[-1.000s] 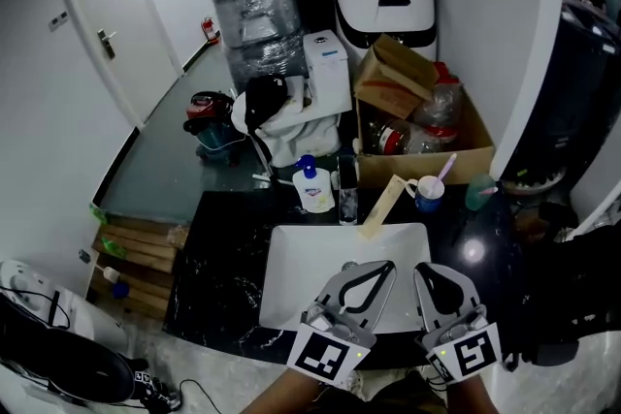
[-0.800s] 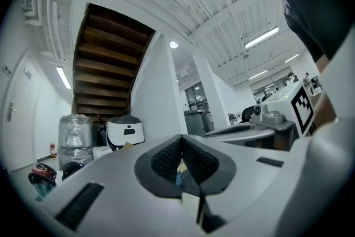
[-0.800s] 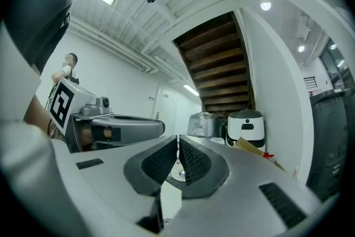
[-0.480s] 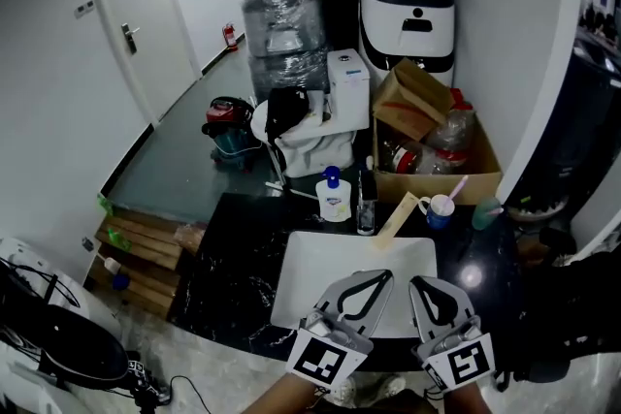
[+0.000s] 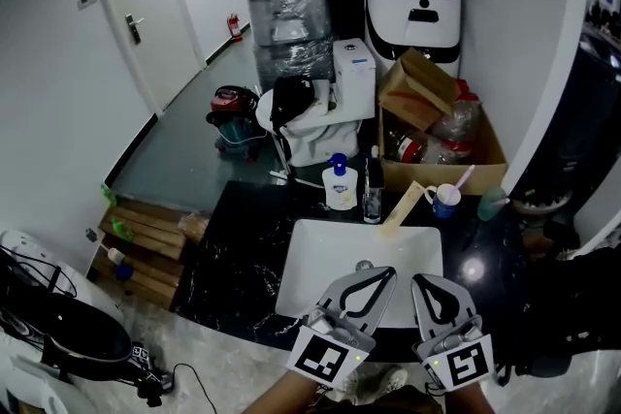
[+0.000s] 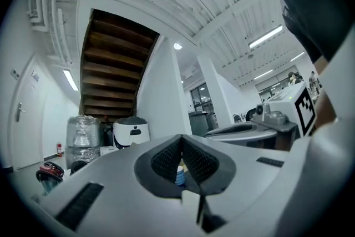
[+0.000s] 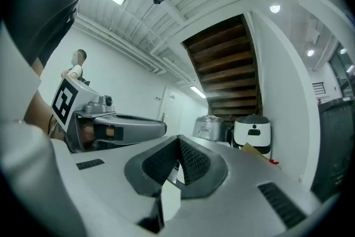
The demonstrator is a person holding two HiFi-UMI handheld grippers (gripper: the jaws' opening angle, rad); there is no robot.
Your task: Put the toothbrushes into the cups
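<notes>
A blue-and-white cup (image 5: 446, 201) stands on the black counter behind the sink, with a pink toothbrush (image 5: 460, 178) leaning out of it. A green cup (image 5: 491, 205) stands just to its right; what it holds is too small to tell. My left gripper (image 5: 384, 270) and right gripper (image 5: 425, 280) hover side by side over the near edge of the white sink (image 5: 310, 252). Both are shut and hold nothing. In the left gripper view the blue cup (image 6: 179, 175) shows through the loop of the left gripper (image 6: 181, 139). The right gripper (image 7: 178, 139) points at the far wall.
A soap pump bottle (image 5: 340, 188), a dark bottle (image 5: 373, 195) and a long beige box (image 5: 402, 207) line the sink's back rim. A cardboard box of clutter (image 5: 441, 136) sits behind the cups. A white wall rises at the right, and the counter drops off at the left.
The head view has drifted so the counter and sink sit slightly lower and further right. Both grippers stay shut at the sink's near edge.
</notes>
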